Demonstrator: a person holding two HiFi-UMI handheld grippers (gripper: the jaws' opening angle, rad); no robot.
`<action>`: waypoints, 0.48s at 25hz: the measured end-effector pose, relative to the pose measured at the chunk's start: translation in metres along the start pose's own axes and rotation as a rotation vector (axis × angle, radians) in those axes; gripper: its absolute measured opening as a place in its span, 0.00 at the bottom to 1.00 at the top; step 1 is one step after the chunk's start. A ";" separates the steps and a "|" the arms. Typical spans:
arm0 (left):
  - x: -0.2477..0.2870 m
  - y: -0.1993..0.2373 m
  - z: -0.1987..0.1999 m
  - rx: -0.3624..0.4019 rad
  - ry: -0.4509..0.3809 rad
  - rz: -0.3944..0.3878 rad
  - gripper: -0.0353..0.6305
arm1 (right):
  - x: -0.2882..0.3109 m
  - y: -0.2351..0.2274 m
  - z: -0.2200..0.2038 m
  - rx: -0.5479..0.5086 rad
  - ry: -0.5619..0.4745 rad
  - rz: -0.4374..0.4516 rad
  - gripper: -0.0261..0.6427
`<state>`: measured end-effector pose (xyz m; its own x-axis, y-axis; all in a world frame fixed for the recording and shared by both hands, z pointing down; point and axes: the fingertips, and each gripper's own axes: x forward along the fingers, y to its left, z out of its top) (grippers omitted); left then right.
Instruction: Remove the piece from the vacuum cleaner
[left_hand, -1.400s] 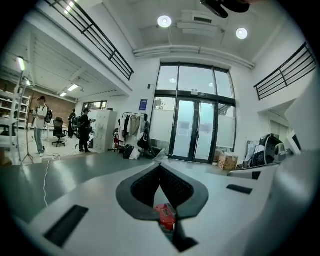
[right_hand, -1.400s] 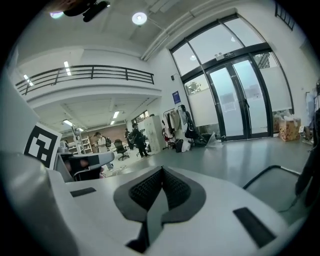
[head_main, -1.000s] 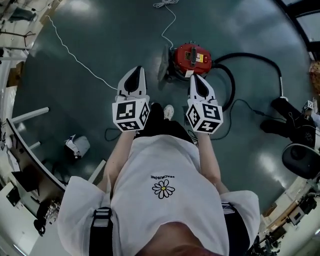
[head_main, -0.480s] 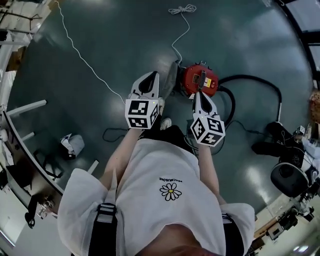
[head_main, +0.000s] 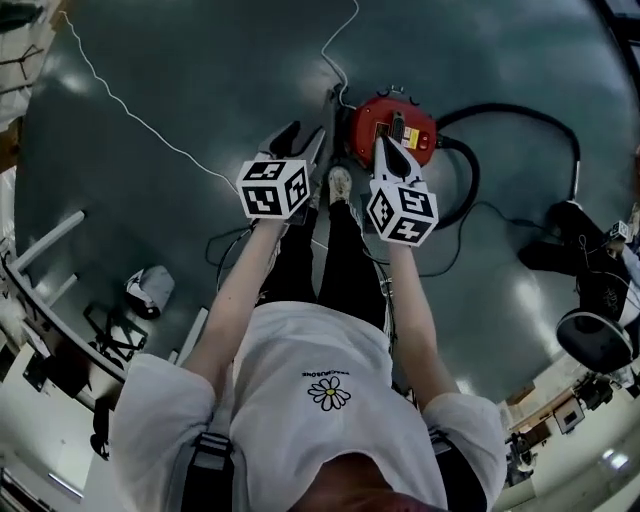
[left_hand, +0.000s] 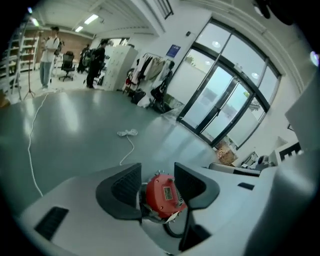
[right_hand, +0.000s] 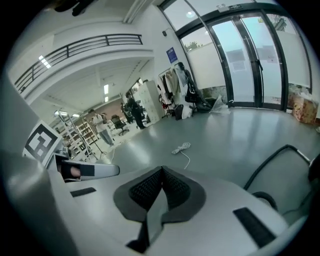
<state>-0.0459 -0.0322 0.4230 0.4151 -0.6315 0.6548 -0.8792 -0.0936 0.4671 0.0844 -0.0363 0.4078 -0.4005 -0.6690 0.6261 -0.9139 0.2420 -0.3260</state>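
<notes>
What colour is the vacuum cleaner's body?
Red; the vacuum cleaner shows best in the left gripper view.

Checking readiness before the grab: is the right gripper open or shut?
Shut. In the right gripper view, the right gripper has its two black pads meeting at the tips, with nothing between them.

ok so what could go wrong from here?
1. The vacuum stands free on the glossy floor; pulling on it may drag or tip it unless the right gripper, now shut, braces it.
2. The hose and white cord trail round it and may snag.
3. The left gripper is opening, aimed at the vacuum but not touching it; a misjudged reach could miss.
</notes>
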 end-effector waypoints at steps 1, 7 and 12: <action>0.024 0.008 -0.014 -0.032 0.041 0.005 0.34 | 0.019 -0.016 -0.012 -0.009 0.031 -0.015 0.06; 0.135 0.055 -0.088 -0.067 0.197 0.107 0.35 | 0.107 -0.086 -0.088 -0.017 0.222 -0.029 0.06; 0.176 0.086 -0.136 -0.050 0.302 0.154 0.35 | 0.156 -0.089 -0.134 -0.051 0.358 -0.003 0.06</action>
<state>-0.0170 -0.0474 0.6594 0.3352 -0.3785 0.8628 -0.9276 0.0275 0.3725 0.0944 -0.0684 0.6297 -0.3873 -0.3831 0.8386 -0.9136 0.2812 -0.2935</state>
